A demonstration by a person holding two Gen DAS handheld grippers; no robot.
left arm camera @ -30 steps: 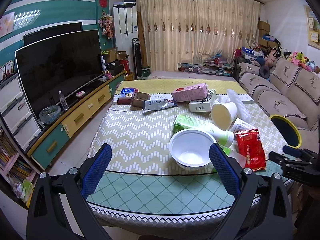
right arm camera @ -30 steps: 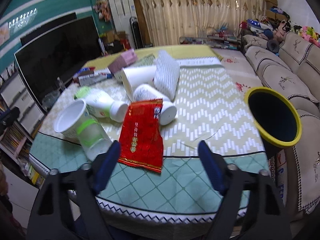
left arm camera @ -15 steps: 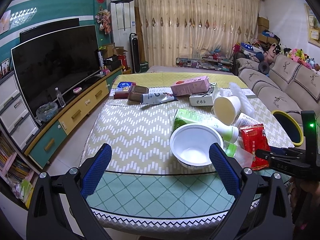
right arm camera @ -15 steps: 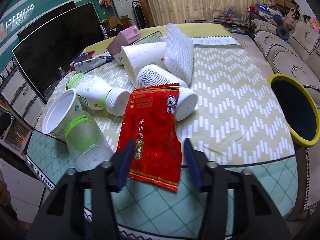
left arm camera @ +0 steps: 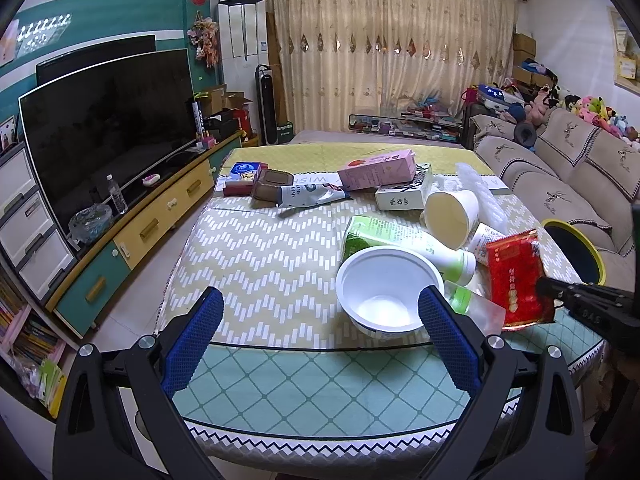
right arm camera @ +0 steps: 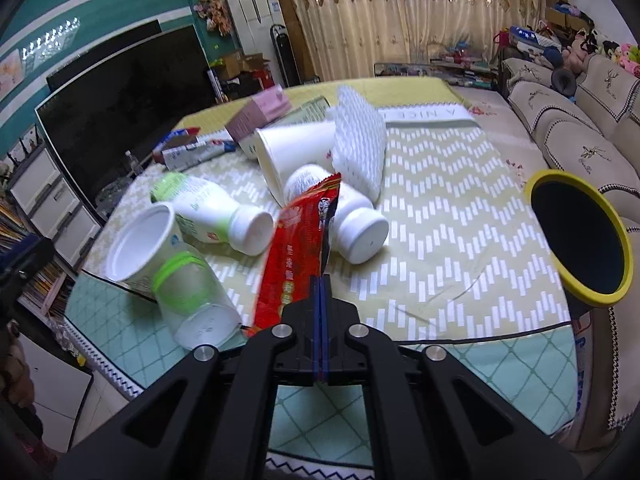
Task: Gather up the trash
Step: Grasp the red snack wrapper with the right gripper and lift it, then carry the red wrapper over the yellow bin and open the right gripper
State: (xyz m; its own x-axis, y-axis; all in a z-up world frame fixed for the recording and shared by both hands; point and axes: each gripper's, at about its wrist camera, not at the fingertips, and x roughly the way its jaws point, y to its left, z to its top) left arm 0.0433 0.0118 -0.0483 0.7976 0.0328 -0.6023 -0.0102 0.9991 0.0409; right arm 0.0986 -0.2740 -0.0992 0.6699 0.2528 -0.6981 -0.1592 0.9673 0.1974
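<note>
Gripping red snack packet (right arm camera: pixel 298 248)

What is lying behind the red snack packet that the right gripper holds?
Behind the red snack packet, pinched in the right gripper, lies a white bottle on its side. Its middle is covered by the packet; the cap end shows.

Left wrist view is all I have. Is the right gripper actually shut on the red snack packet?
Observer: Yes. In the right wrist view the right gripper has its pads pressed together on the red snack packet, at its near edge.
Operator: Is the packet lying flat?
Observer: No. It is folded lengthwise and its far end stands up in front of the white bottle.
Operator: Where is the bin from there?
Observer: The yellow-rimmed bin sits to the gripper's right, past the table edge, with its opening in full view.
</note>
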